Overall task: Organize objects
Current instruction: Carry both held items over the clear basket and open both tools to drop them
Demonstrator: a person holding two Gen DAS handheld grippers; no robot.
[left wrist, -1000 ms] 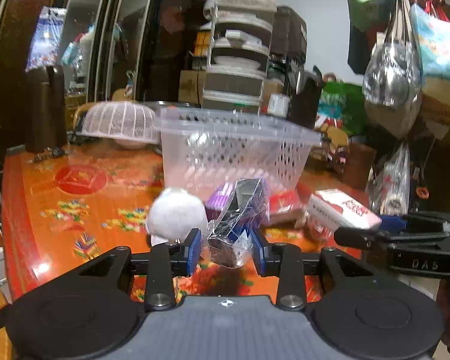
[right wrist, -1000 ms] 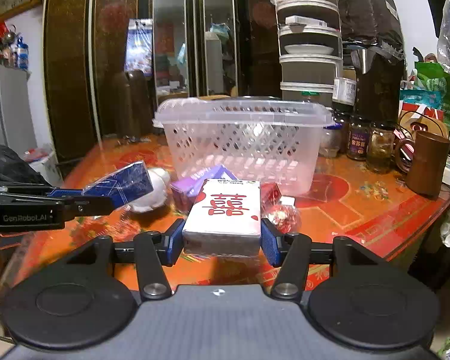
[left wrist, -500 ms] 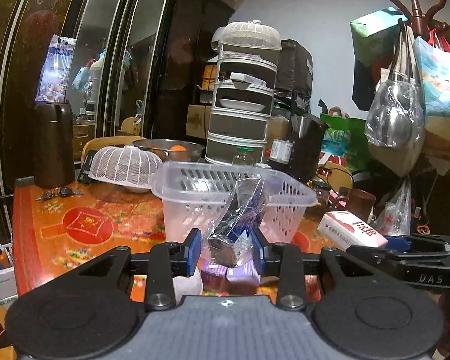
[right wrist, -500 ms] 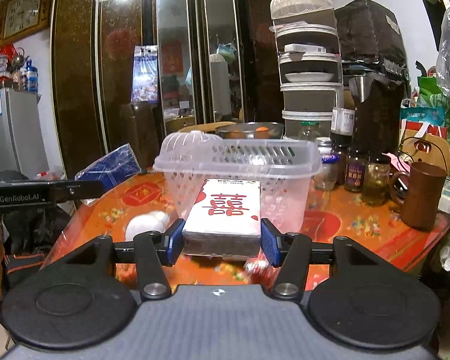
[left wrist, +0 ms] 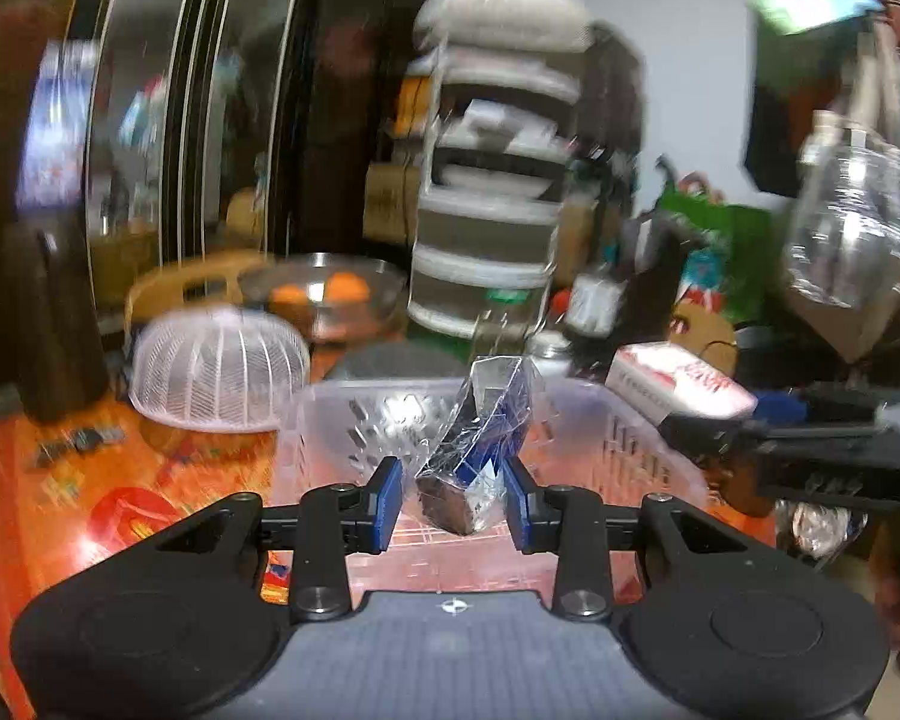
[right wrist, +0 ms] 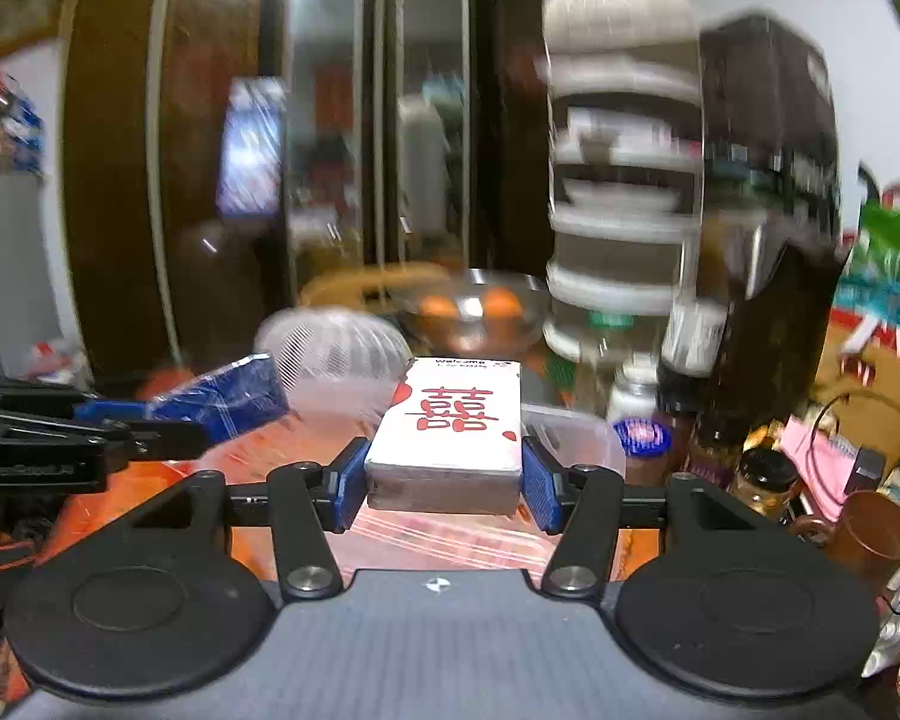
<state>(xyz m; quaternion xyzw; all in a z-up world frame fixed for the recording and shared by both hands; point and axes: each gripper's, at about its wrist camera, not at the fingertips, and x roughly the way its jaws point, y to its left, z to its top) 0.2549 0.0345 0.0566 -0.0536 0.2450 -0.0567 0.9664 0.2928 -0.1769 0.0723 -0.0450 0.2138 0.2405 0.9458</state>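
My left gripper [left wrist: 453, 495] is shut on a blue packet wrapped in clear film [left wrist: 480, 450] and holds it over the clear plastic basket [left wrist: 624, 438]. My right gripper [right wrist: 444, 483] is shut on a white box with red characters [right wrist: 456, 426] and holds it above the basket's near rim [right wrist: 570, 432]. The left gripper with its blue packet [right wrist: 228, 399] shows at the left of the right wrist view. The right gripper with the white box [left wrist: 678, 381] shows at the right of the left wrist view. Both views are blurred.
On the orange patterned table [left wrist: 60, 480] stand a white mesh food cover [left wrist: 216, 369], a glass bowl with oranges [left wrist: 330, 300] and a tiered food steamer [left wrist: 492, 192]. Jars [right wrist: 762, 477] and a brown mug [right wrist: 876, 531] stand at the right. Bags hang at the far right.
Both grippers have risen and moved forward, from the table in front of the basket to above its opening. Each still holds its item.
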